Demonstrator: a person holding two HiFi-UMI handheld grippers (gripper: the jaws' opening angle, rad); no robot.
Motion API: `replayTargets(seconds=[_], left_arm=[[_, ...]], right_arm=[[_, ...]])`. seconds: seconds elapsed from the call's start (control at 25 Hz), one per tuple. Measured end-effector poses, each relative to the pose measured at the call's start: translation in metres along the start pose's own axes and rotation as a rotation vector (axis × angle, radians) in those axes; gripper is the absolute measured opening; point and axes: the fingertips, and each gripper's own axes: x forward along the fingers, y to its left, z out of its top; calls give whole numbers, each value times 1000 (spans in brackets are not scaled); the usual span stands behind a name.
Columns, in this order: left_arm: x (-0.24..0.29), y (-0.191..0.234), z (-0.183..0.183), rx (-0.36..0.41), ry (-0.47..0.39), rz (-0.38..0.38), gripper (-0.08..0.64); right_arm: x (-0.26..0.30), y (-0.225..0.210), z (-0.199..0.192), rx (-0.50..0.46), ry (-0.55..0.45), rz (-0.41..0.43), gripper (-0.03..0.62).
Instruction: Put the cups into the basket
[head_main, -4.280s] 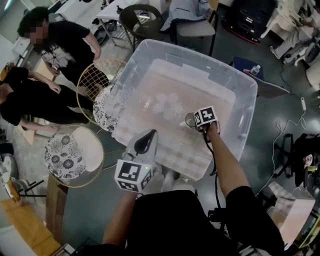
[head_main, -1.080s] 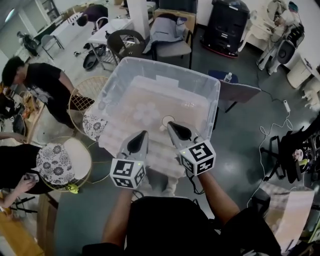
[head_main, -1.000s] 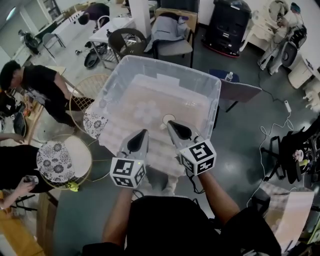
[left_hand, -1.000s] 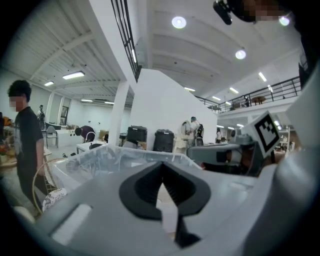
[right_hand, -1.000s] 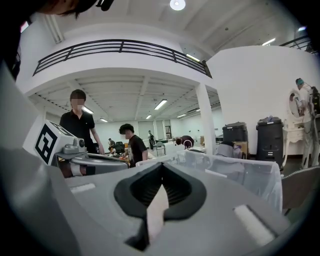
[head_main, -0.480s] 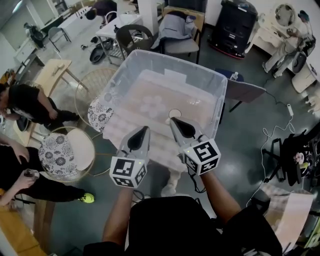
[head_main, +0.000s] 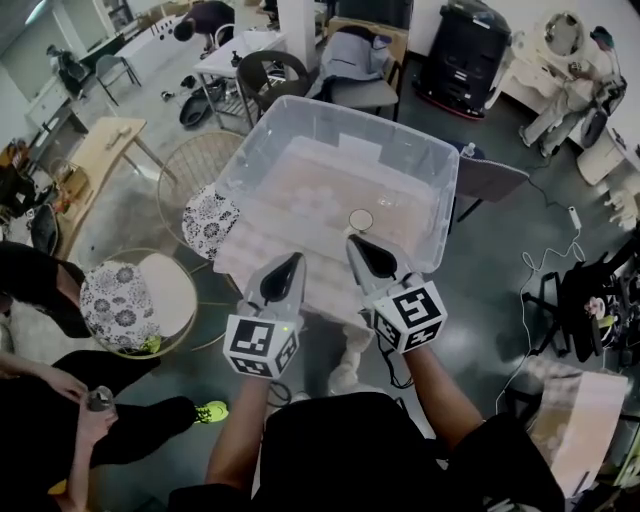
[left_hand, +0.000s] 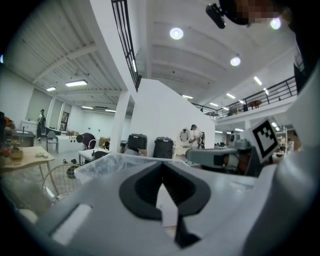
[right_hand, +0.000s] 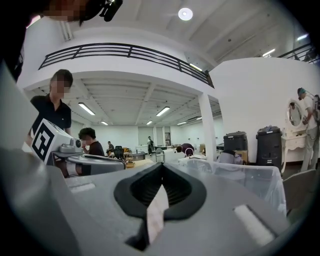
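Left gripper (left_hand: 161, 169): jaws pressed tight together, nothing between them. Right gripper (right_hand: 161, 170): same story, tips flat on each other, empty. In the head view the pair ride side by side, close to level, tips reaching the near side of the large clear plastic storage bin (head_main: 330, 108). And there's the target: a small clear cup with a round rim (head_main: 361, 219), upright on the bin's floor, just beyond the right gripper's tip and clear of it. Fainter round shapes lie further left in the bin, too pale to name. Left of the bin, two round floral-cushioned stools (head_main: 122, 301) stand on the grey floor (head_main: 480, 290).
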Motion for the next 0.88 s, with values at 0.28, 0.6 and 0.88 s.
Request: replayTargets(seconds=[0.28, 0.6, 0.88], left_arm=[[-40, -2, 1, 5, -11, -34, 5], [-78, -20, 3, 9, -20, -86, 5], [-111, -32, 1, 18, -34, -117, 5]], right_arm=[[-19, 38, 7, -9, -18, -38, 3], [-52, 73, 9, -13, -31, -85, 3], [-76, 101, 9, -21, -47, -118, 3]])
